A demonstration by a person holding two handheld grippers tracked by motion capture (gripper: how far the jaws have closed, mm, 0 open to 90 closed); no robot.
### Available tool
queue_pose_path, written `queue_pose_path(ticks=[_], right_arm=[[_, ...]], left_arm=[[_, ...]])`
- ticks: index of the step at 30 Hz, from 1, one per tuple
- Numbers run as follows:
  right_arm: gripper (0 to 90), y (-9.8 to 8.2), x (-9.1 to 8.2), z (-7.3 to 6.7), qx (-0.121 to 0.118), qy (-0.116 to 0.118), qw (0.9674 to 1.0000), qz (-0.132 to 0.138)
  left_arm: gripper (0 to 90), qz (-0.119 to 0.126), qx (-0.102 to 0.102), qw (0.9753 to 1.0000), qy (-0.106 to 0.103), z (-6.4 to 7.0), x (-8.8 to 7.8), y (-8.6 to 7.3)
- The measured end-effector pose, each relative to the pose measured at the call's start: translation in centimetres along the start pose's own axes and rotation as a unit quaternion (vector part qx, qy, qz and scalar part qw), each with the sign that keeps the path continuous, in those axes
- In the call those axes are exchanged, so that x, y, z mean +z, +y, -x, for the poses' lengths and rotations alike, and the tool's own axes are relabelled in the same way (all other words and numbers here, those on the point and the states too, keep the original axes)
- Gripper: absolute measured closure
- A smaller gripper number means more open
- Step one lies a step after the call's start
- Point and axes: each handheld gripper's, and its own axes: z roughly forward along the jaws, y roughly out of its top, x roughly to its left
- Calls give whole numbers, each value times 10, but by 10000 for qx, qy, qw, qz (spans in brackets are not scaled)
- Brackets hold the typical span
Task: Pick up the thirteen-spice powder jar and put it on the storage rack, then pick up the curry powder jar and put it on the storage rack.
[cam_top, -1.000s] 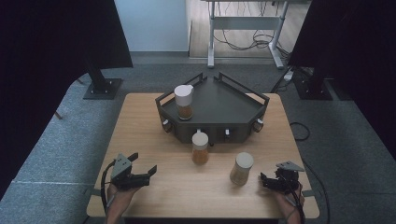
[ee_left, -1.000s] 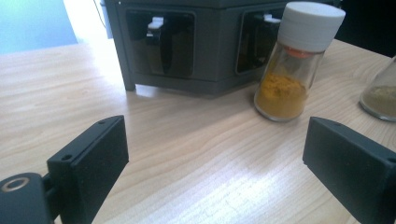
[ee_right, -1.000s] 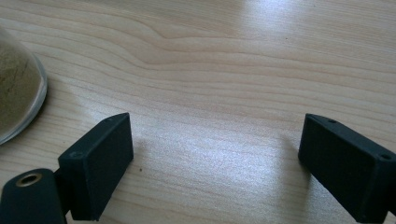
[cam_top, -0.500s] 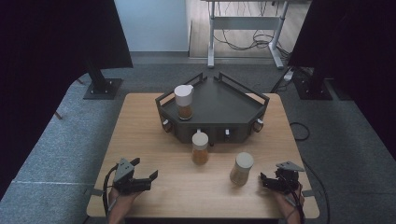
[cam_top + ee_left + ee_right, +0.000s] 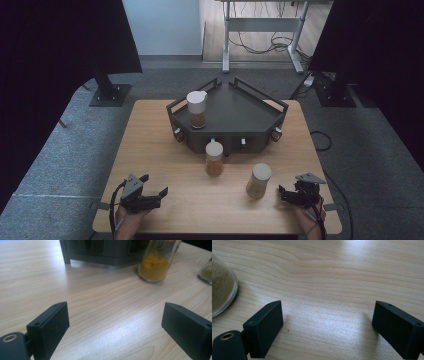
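My left gripper rests open near the table's front left edge, with nothing between its jaws. Ahead of it stands a jar of orange spice with a white lid, just in front of the dark rack. My right gripper is open and empty at the front right. A jar of beige spice stands just to its left, apart from the jaws. A third white-lidded jar stands on the rack's left side.
The wooden table has bare room on its left half and along the front edge. Dark stands and curtains flank the table on grey carpet. A white desk frame with cables stands behind.
My left gripper has drifted slightly toward the table's near edge, still open. The right gripper and the jars have not moved.
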Motion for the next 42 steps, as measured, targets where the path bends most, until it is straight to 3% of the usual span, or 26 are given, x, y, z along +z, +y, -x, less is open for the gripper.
queue_pose_path(ticks=[7, 13, 23, 42], right_arm=[[91, 0, -1, 2, -20, 192, 9998, 91], [88, 3, -10, 2, 41, 250, 9986, 455], [85, 6, -17, 0, 37, 317, 9979, 567], [85, 12, -33, -1, 74, 317, 9962, 804]], left_arm=[[71, -222, -43, 9997, 46, -1, 6, -7], [69, -393, -114, 9991, 108, -3, 11, -11], [70, -701, -120, 9973, 194, -3, 18, -18], [72, -939, -31, 9951, 322, -2, 21, -18]])
